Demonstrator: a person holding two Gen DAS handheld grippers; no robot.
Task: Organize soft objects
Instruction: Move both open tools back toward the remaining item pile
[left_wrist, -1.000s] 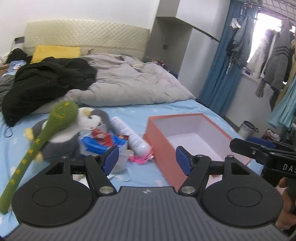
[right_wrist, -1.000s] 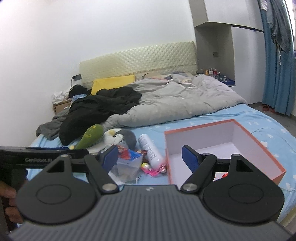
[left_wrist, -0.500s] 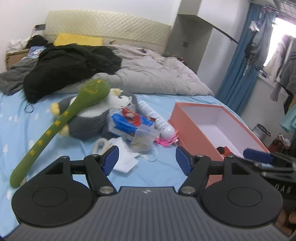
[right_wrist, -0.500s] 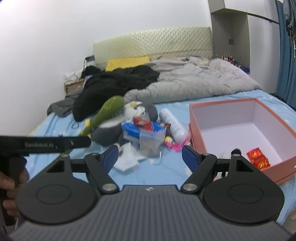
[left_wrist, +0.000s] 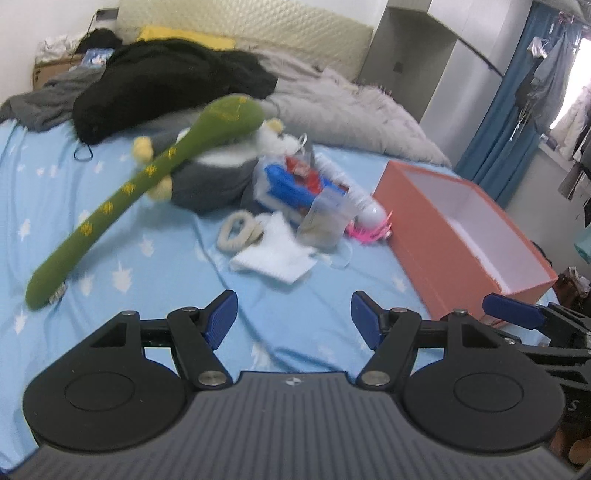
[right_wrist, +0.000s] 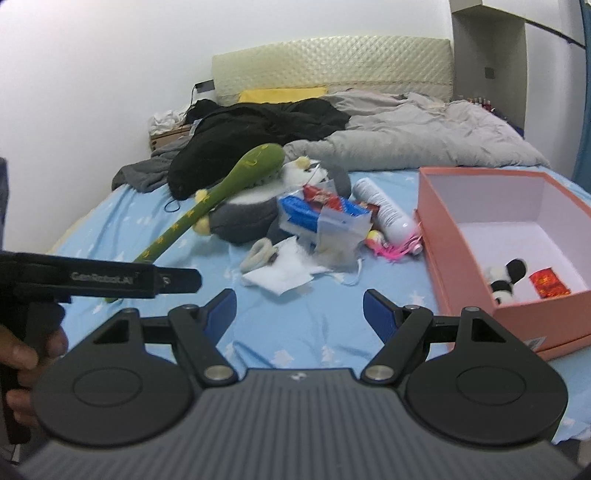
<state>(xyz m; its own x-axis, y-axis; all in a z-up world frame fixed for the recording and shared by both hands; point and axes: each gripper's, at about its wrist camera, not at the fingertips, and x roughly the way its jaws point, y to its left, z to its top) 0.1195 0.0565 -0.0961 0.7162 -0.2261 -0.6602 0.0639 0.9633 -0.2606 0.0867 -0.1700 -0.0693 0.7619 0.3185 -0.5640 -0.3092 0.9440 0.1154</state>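
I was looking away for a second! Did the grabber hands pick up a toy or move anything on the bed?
Nothing was picked up. Both grippers, left and right, stayed open and empty; they swung left and tilted down toward the pile. The box slid rightward in view, so the panda inside now shows. The green snake and the other items did not move.

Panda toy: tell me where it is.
In the right wrist view, the panda toy lies inside the orange box, at its near end beside a red packet.
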